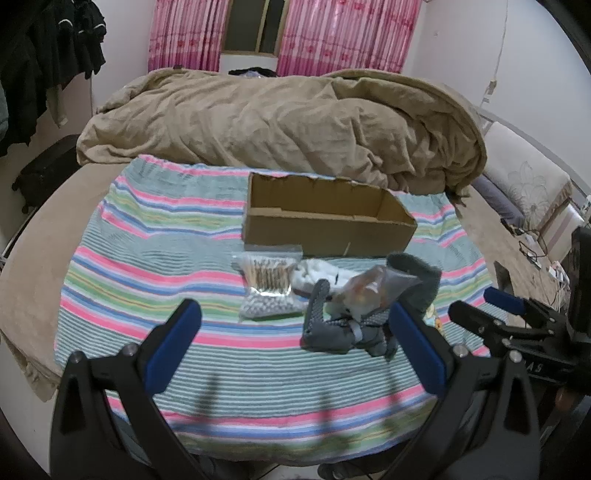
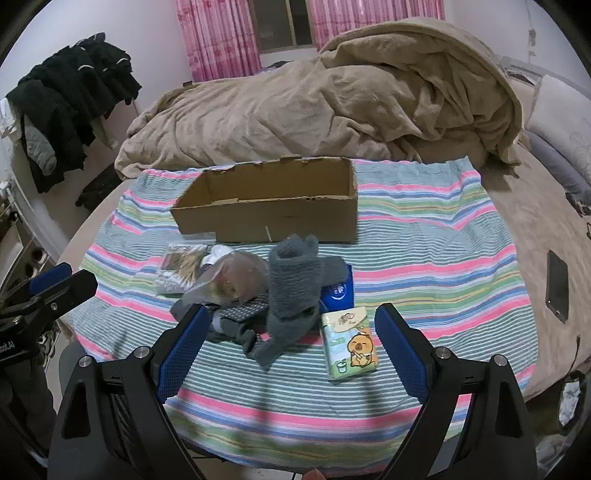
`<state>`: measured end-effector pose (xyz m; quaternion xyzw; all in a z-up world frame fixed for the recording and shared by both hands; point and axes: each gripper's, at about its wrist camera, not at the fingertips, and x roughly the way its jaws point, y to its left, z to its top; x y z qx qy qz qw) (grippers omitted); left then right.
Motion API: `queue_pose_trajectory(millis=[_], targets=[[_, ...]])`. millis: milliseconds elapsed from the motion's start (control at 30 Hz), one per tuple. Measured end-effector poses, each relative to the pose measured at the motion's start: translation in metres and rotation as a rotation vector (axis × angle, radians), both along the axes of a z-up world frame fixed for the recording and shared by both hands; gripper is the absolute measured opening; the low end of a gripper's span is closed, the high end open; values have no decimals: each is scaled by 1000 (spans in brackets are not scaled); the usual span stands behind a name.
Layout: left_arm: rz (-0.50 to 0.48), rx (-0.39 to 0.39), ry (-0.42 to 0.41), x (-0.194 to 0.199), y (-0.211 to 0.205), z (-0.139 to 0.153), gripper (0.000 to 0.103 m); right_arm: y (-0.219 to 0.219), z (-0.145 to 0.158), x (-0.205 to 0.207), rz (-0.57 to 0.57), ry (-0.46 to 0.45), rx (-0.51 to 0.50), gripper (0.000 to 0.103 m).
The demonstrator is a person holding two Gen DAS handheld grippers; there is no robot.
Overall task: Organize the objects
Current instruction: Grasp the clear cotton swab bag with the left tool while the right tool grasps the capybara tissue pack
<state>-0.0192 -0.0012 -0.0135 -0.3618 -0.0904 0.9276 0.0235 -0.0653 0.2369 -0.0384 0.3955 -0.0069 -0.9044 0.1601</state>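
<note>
An open, empty cardboard box stands on the striped cloth. In front of it lies a pile: a bag of cotton swabs, a clear plastic bag, grey socks, a blue packet and a tissue pack with a cartoon animal. My left gripper is open and empty, hovering before the pile. My right gripper is open and empty, above the socks and tissue pack.
A crumpled tan blanket lies behind the box. A black phone rests on the bed at the right. Dark clothes hang at the left. Pink curtains cover the back wall.
</note>
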Motion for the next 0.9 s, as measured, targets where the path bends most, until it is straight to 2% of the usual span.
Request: queue_pose_trajectory(millis=[300, 500, 800, 900], targets=[[-1, 9, -64, -22, -2, -30, 102, 19, -27, -18, -43, -58, 23, 93], [10, 17, -107, -44, -10, -60, 101, 37, -57, -34, -67, -109, 53, 93], [18, 11, -147, -82, -20, -93, 92, 38, -94, -49, -9, -161, 72, 93], [19, -2, -145, -93, -23, -98, 85, 35, -101, -51, 9, -180, 73, 82]])
